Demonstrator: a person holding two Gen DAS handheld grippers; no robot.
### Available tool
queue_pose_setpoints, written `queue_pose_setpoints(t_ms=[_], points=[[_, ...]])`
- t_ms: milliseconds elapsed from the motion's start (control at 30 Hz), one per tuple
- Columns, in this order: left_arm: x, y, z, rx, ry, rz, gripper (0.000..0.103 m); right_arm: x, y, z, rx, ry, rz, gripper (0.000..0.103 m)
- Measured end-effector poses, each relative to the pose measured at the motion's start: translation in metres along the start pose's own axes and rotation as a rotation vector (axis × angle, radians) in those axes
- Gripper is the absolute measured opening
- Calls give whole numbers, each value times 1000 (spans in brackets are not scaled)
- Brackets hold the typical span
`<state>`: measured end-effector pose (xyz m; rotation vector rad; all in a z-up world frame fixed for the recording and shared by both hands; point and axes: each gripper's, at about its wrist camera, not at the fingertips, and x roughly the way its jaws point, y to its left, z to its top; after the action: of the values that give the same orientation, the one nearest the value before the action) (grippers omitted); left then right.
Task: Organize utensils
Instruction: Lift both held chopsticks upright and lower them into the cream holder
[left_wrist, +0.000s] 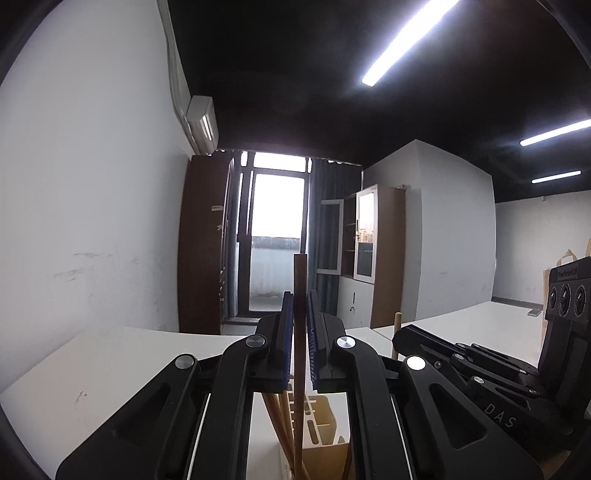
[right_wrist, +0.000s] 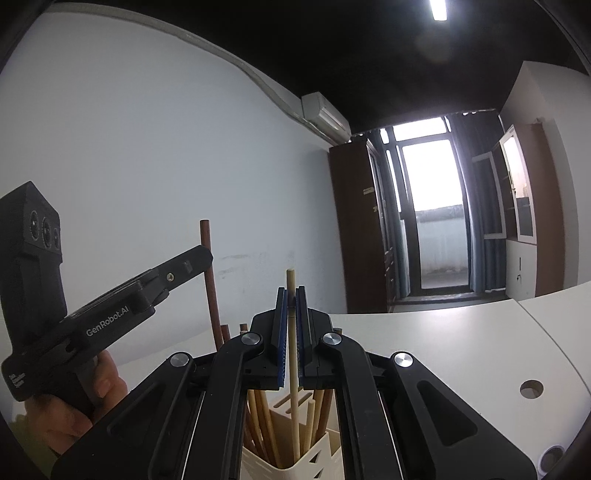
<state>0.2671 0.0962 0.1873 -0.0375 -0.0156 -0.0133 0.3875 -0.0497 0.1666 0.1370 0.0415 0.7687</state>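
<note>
My left gripper (left_wrist: 300, 301) is shut on a dark brown chopstick (left_wrist: 300, 273) that stands upright over a cream slotted utensil holder (left_wrist: 321, 424) with several wooden chopsticks in it. My right gripper (right_wrist: 291, 299) is shut on a pale chopstick (right_wrist: 291, 284), also upright above the same holder (right_wrist: 295, 465). In the right wrist view the left gripper (right_wrist: 201, 258) grips the brown chopstick (right_wrist: 209, 280) at the left. In the left wrist view the right gripper (left_wrist: 400, 338) lies at the right with the pale chopstick tip (left_wrist: 397, 321) showing.
The holder stands on a white table (left_wrist: 110, 362) with a round cable hole (right_wrist: 531, 389). A white wall is close at the left. Brown cabinets and a balcony door (left_wrist: 275, 236) stand at the back. A paper bag (left_wrist: 554, 280) is at the far right.
</note>
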Motion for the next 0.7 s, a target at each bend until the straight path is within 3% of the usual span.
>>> queue_pose_setpoints(t_ms=[700], points=[[1,11,-16,-2,122,4,7,2,-1,-1,14,61,-25,5]])
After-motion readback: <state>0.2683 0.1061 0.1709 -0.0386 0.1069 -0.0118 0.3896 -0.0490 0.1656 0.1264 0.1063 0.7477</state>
